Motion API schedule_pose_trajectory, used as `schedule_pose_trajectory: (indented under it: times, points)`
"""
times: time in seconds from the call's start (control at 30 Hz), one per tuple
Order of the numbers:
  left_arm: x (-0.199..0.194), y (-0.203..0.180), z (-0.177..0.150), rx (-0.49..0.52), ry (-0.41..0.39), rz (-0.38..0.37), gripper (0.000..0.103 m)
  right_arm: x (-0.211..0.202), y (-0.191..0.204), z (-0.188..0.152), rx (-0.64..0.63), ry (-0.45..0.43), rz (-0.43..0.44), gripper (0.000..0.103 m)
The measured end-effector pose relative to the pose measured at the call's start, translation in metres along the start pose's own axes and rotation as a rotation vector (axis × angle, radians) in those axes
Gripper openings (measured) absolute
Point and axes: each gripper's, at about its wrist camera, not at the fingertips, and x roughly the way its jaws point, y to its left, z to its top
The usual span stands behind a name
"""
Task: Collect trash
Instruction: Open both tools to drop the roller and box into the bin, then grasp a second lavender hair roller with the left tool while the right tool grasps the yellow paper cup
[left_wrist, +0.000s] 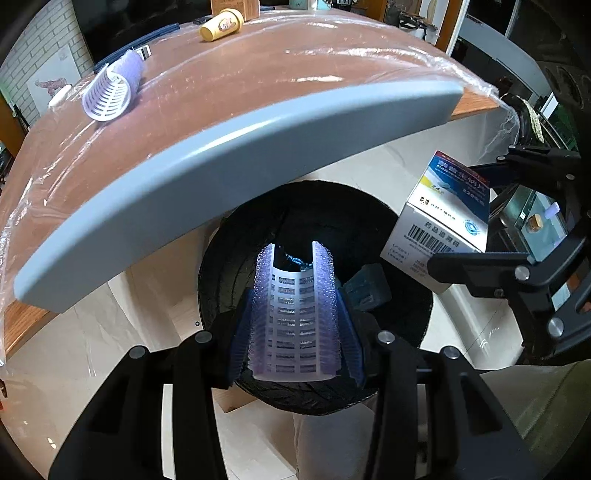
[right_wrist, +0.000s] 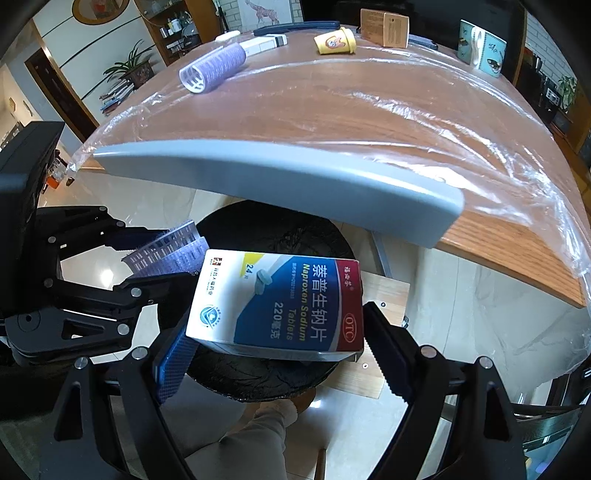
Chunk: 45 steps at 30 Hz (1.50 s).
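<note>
My left gripper (left_wrist: 295, 295) is shut on a flattened purple hair roller (left_wrist: 295, 328), its blue pads pressing both sides. It hangs directly above the open black-lined trash bin (left_wrist: 229, 266). To the right, my right gripper (left_wrist: 454, 216) holds a medicine box (left_wrist: 443, 214). In the right wrist view the right gripper (right_wrist: 277, 321) is shut on that blue, white and red tablet box (right_wrist: 280, 299) over the bin (right_wrist: 266, 229). The left gripper (right_wrist: 162, 254) with its roller (right_wrist: 166, 251) is just left of the box.
The plastic-covered wooden table (right_wrist: 332, 110) with a grey front edge (left_wrist: 221, 162) overhangs the bin's far side. On it lie another purple roller (right_wrist: 214, 66), a tipped yellow cup (right_wrist: 334, 40), a white bar (right_wrist: 262, 44) and a mug (right_wrist: 480, 48). A person's leg (right_wrist: 258, 424) is below.
</note>
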Motion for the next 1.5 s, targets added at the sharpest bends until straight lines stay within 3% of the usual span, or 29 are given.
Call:
schedule_pose_trajectory:
  times: [0.77, 0.8, 0.83, 0.9, 1.07, 1.27, 1.37, 1.5]
  points:
    - [0.026, -0.005, 0.0, 0.021, 0.04, 0.012, 0.045, 0.026, -0.001, 0.003, 0.008, 0.055, -0.021, 0.085]
    - [0.024, -0.005, 0.0, 0.021, 0.032, 0.0, 0.049, 0.025, -0.002, 0.003, 0.014, 0.052, -0.021, 0.085]
    - [0.022, -0.005, 0.0, 0.017, 0.031, 0.007, 0.063, 0.025, -0.002, 0.004, 0.021, 0.053, -0.029, 0.085]
    - [0.018, -0.002, 0.0, 0.007, 0.017, 0.01, 0.072, 0.024, -0.005, 0.003, 0.031, 0.054, -0.039, 0.086]
    - [0.006, 0.003, -0.003, -0.016, 0.004, -0.004, 0.072, 0.01, -0.01, -0.001, 0.052, 0.032, -0.056, 0.093]
    - [-0.037, 0.009, -0.007, -0.024, -0.06, -0.059, 0.072, -0.045, -0.007, -0.005, 0.035, -0.096, -0.072, 0.093]
    - [-0.079, 0.01, -0.002, -0.014, -0.155, -0.099, 0.072, -0.079, -0.002, 0.004, 0.015, -0.196, -0.089, 0.094]
    - [-0.124, 0.02, 0.013, -0.028, -0.313, -0.064, 0.093, -0.118, 0.005, 0.024, -0.008, -0.364, -0.137, 0.099]
